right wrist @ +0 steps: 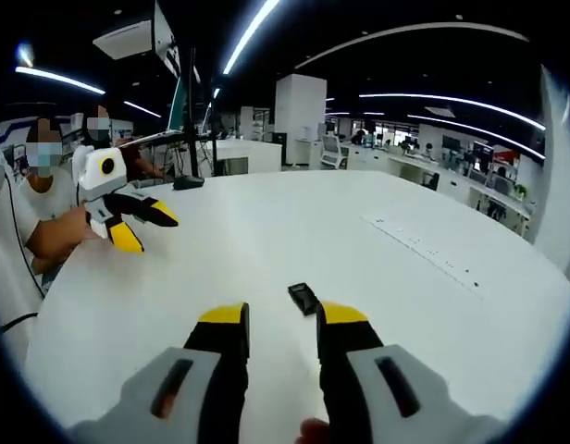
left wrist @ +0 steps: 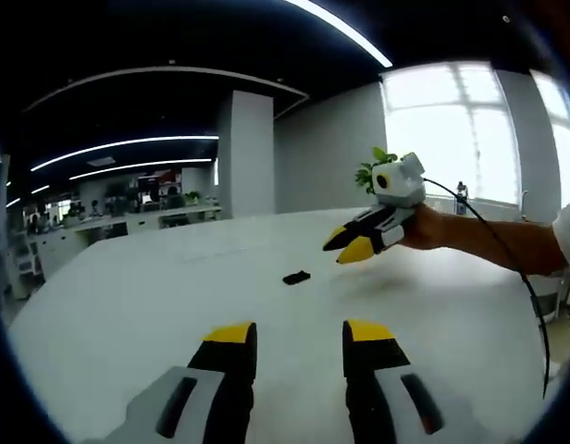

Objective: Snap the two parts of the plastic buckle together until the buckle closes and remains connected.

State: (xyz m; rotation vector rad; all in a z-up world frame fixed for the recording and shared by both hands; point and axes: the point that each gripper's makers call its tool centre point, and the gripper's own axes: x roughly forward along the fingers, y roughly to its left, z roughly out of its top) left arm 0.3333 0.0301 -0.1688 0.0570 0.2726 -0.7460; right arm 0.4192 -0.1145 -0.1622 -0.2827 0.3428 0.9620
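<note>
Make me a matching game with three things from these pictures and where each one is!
Things:
1. black buckle
2. left claw
3. potted plant

Places or states:
A. open, held up above the white table
B. behind the right claw, near the window
C. lying flat on the table, just past the right claw's tips

Pairs: 1-C, 2-A, 3-B

Buckle (right wrist: 303,298) on table (right wrist: 266,231) — between grippers

My left gripper (left wrist: 299,338) jaws apart, empty, above white table (left wrist: 128,296); black buckle (left wrist: 296,277) ahead; right gripper (left wrist: 348,245) beyond it, right.
</note>
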